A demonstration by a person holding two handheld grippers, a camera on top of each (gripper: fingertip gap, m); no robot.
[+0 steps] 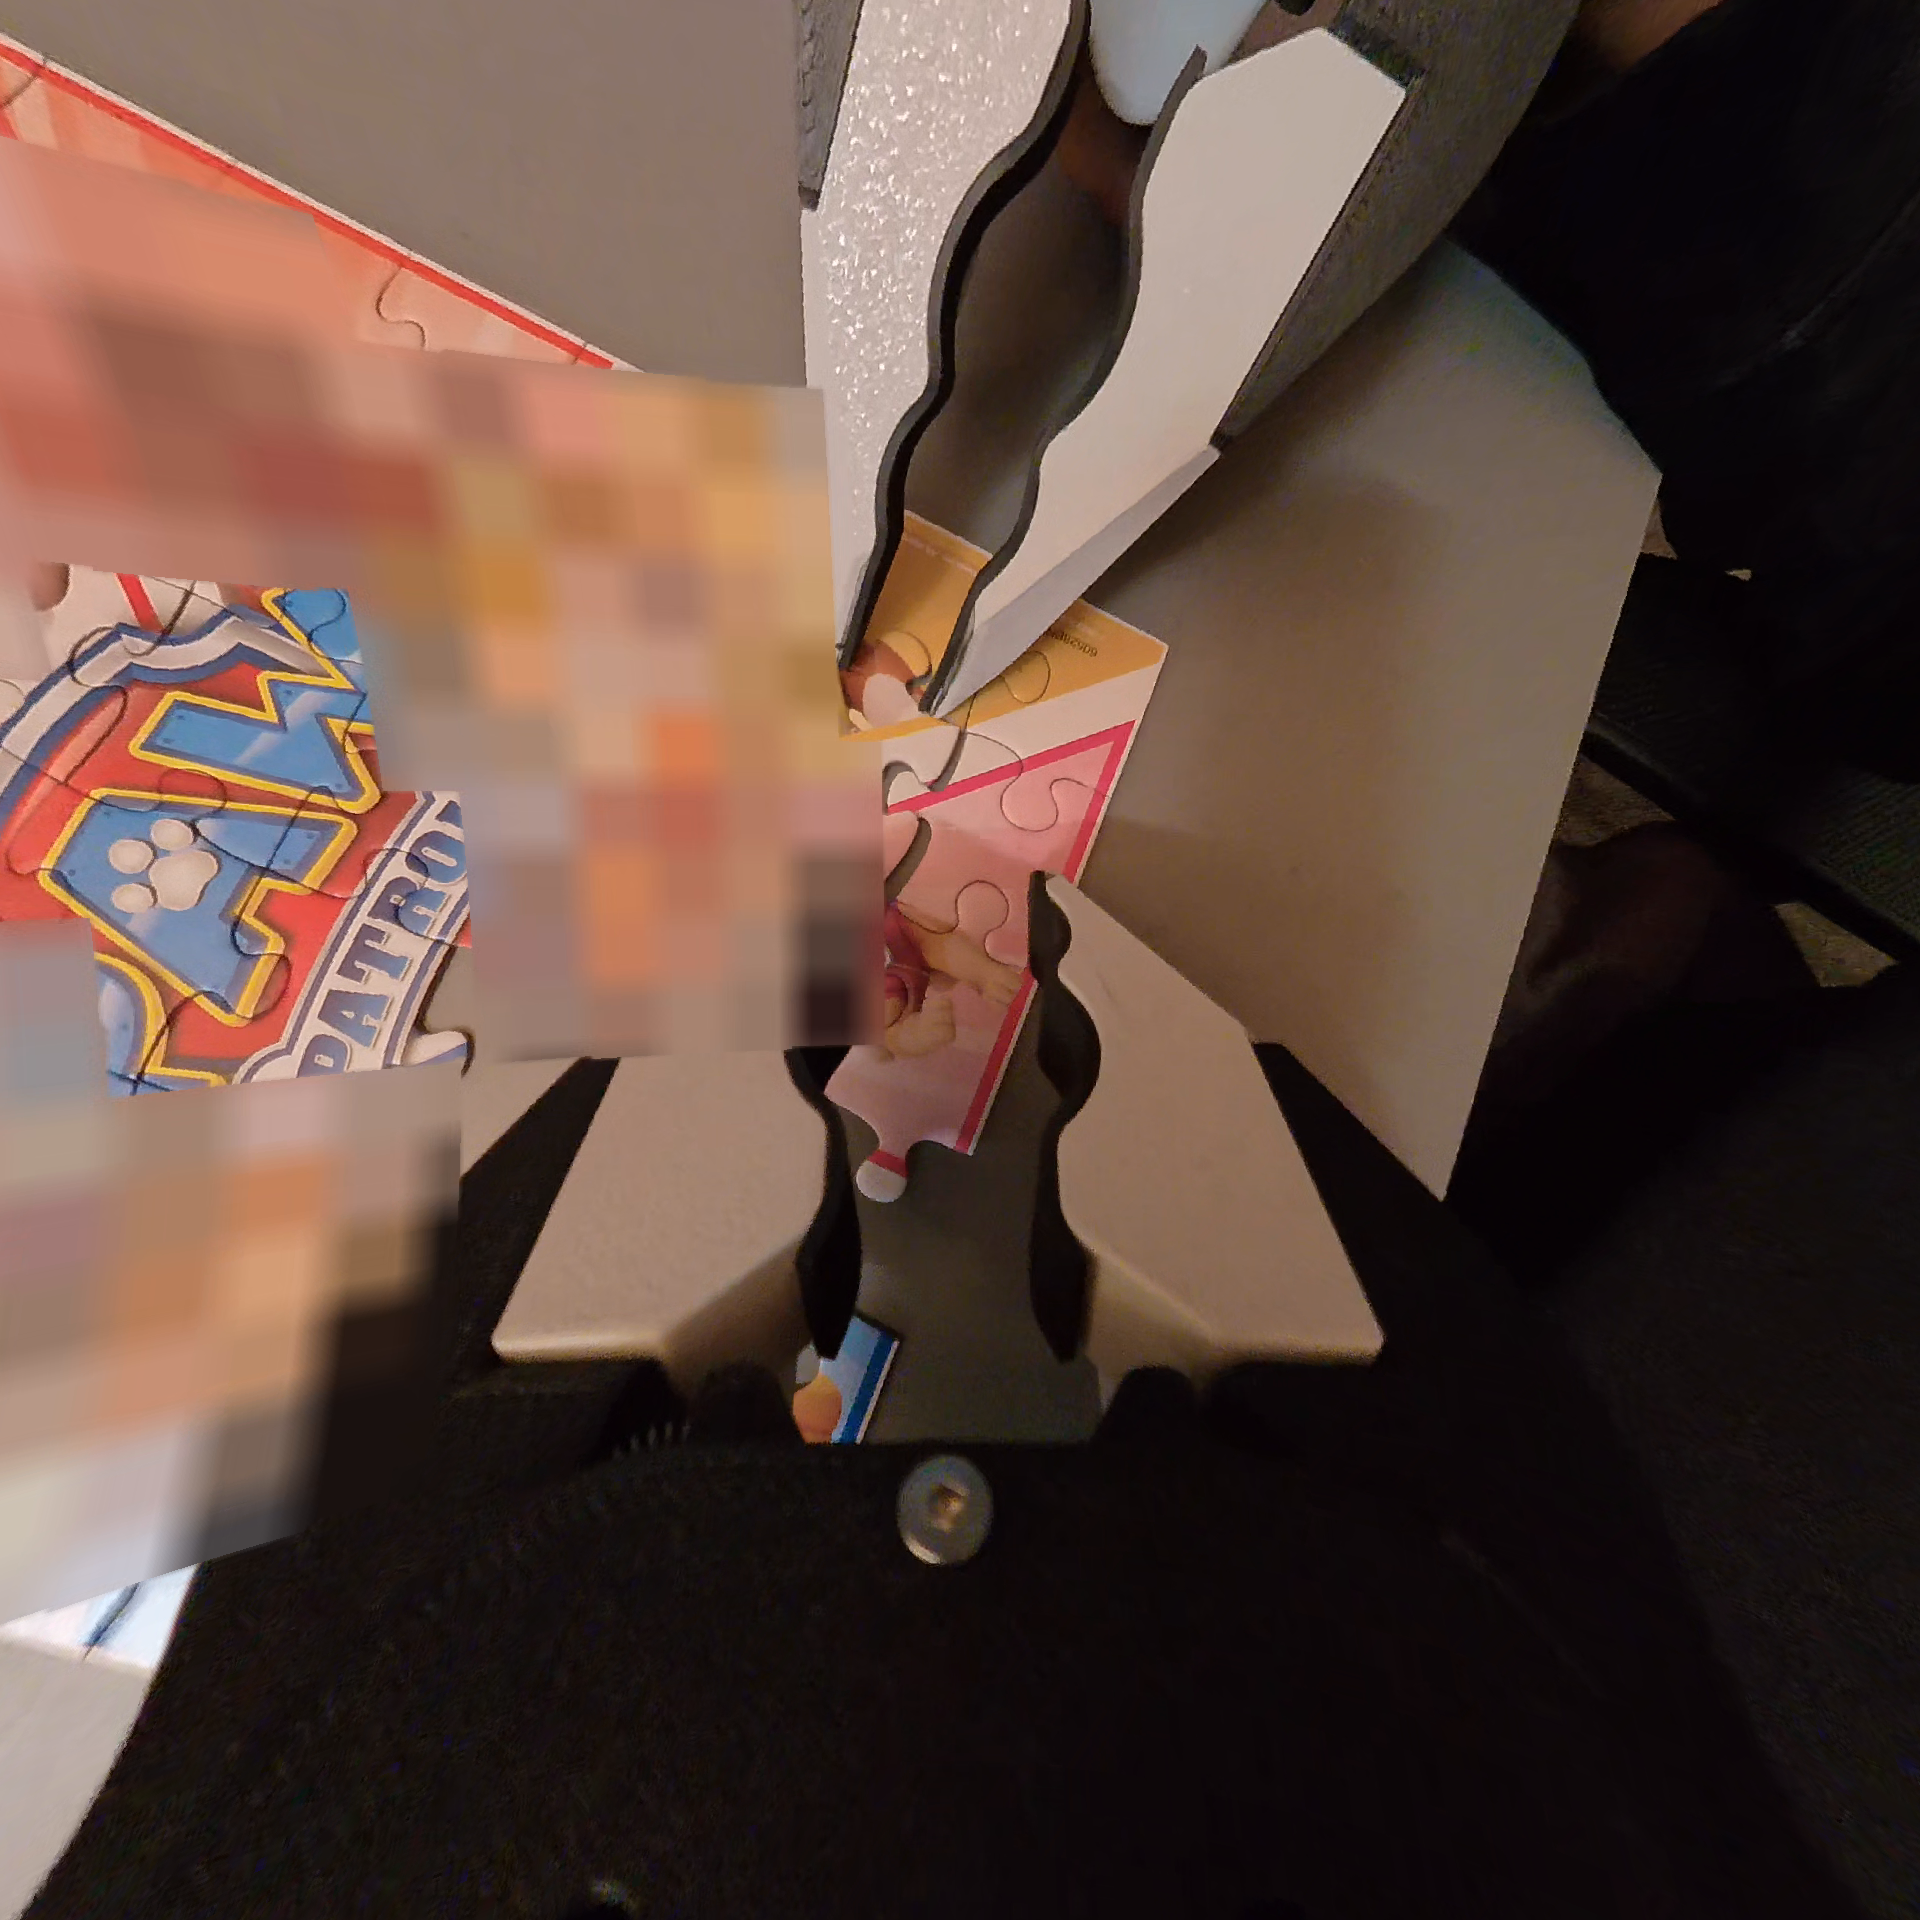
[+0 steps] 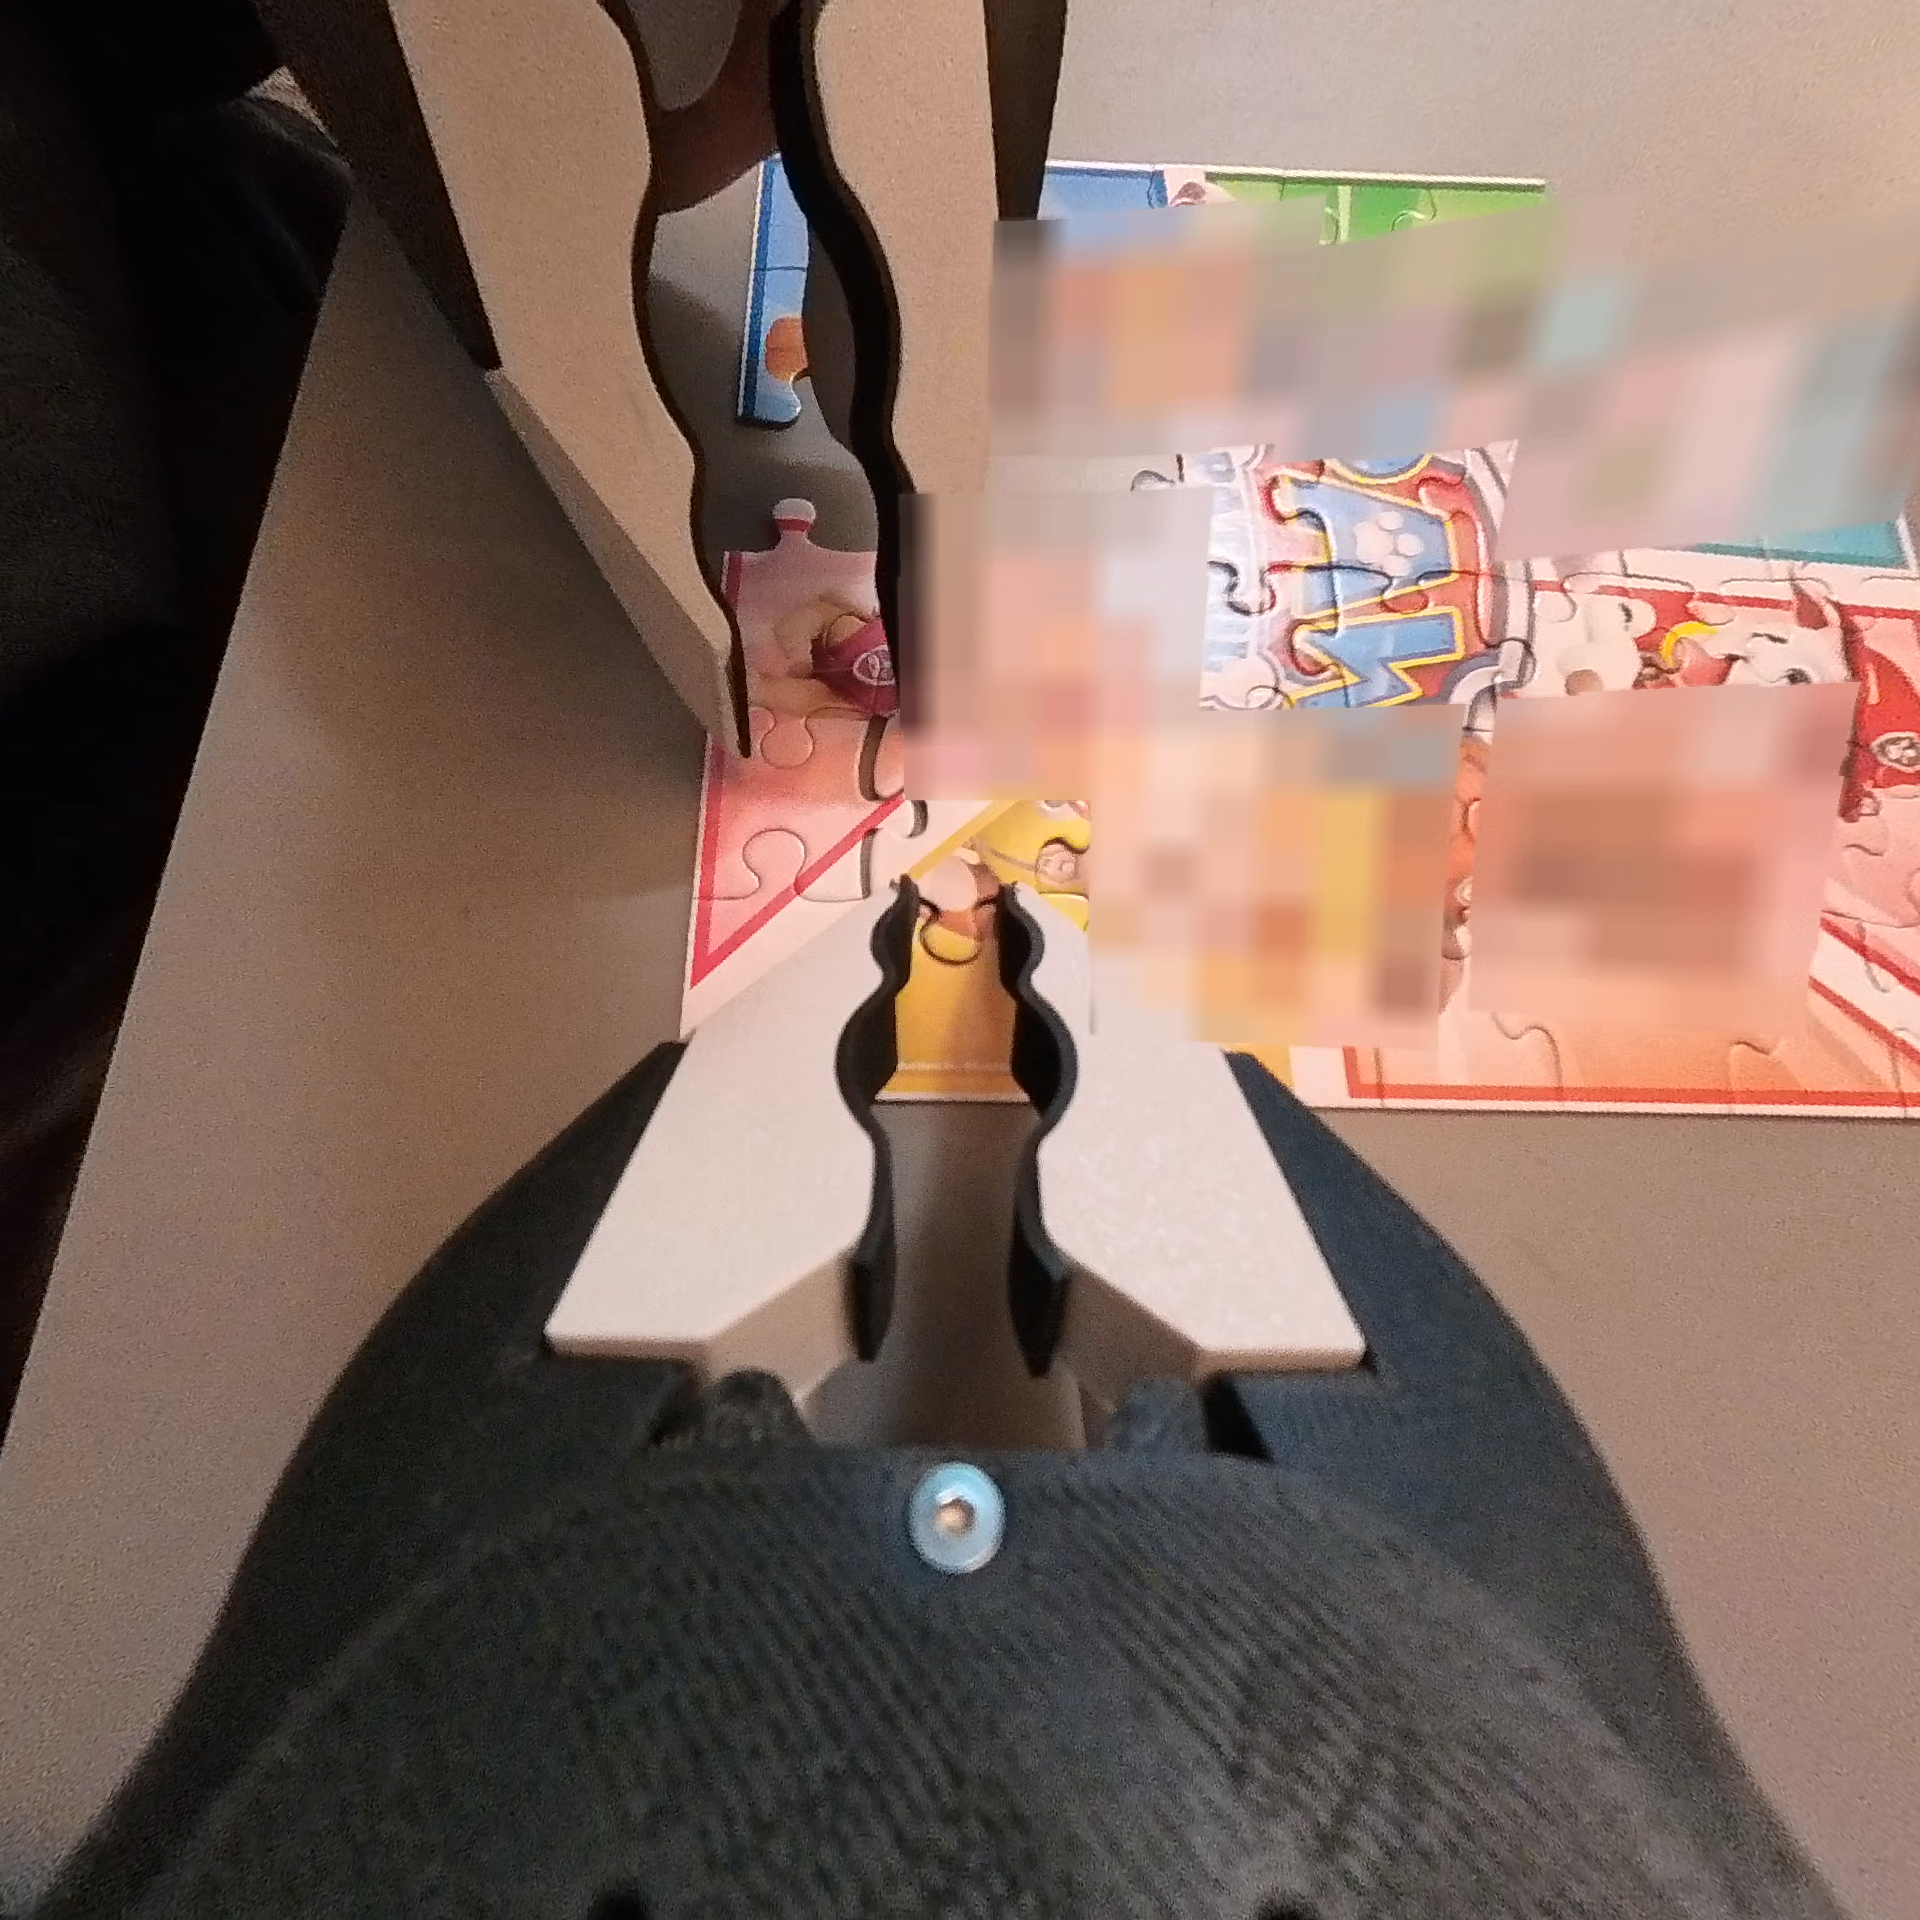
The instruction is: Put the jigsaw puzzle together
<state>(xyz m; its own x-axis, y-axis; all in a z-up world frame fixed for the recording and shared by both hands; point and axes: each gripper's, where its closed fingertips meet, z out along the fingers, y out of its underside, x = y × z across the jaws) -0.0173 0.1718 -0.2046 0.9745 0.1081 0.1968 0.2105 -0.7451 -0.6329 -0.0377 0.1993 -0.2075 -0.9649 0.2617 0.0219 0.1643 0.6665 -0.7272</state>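
A colourful cartoon jigsaw puzzle [image 2: 1382,582] lies flat on a grey table [image 2: 447,852]; parts of it are blurred out. My left gripper [image 1: 940,894] is open. Its fingers straddle the puzzle's pink corner section [image 1: 1039,800], and one fingertip is hidden by the blur. It also shows in the right wrist view [image 2: 821,717], coming in from the top. My right gripper [image 2: 956,899] is open a little, with its tips down on the yellow section [image 2: 951,1029] beside the pink one. It also shows in the left wrist view [image 1: 894,686]. Nothing is gripped by either.
A blue puzzle part [image 2: 774,343] lies beyond the pink section, with bare table between them; it also shows under my left gripper [image 1: 847,1382]. The table's edge [image 1: 1507,831] runs close beside the pink corner, with dark floor past it.
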